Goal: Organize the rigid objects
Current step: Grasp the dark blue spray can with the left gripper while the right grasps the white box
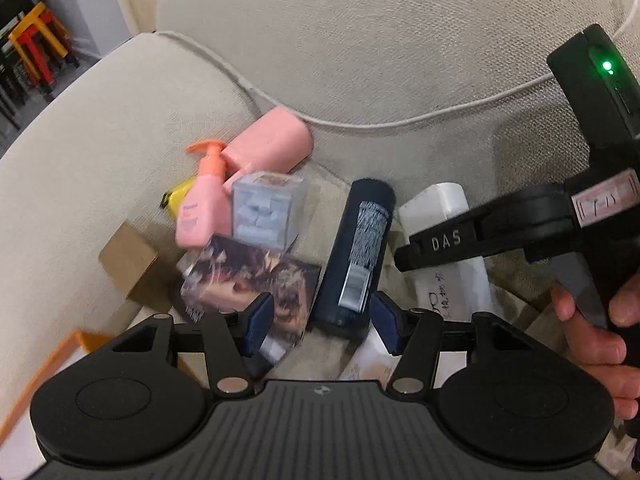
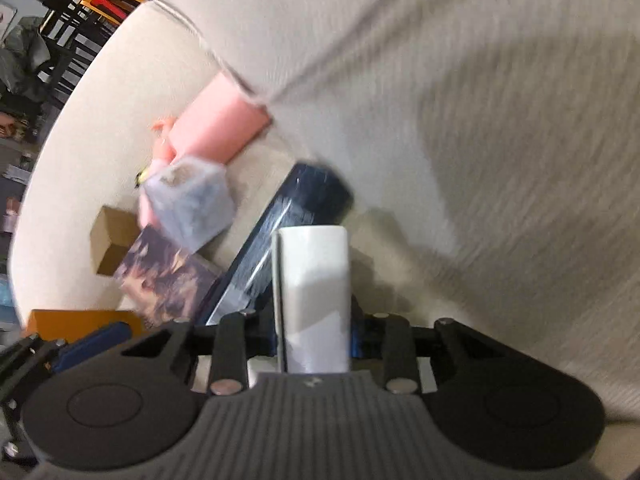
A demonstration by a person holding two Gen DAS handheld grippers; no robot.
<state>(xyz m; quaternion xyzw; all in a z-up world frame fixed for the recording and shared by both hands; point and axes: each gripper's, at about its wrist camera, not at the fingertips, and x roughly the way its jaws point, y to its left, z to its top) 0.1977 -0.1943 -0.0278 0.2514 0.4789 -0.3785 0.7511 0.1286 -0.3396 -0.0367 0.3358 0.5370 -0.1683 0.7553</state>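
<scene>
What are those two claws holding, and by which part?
The right gripper clamps the white box by its near end. The left gripper is open and holds nothing.

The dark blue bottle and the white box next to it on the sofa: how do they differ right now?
The dark blue bottle is round, dark and carries a printed label; the white box is square-edged and mostly plain. The bottle lies free, with the open left gripper above its near end; the box is clamped in the right gripper. Both are long, rigid things in the pile on the beige sofa.
</scene>
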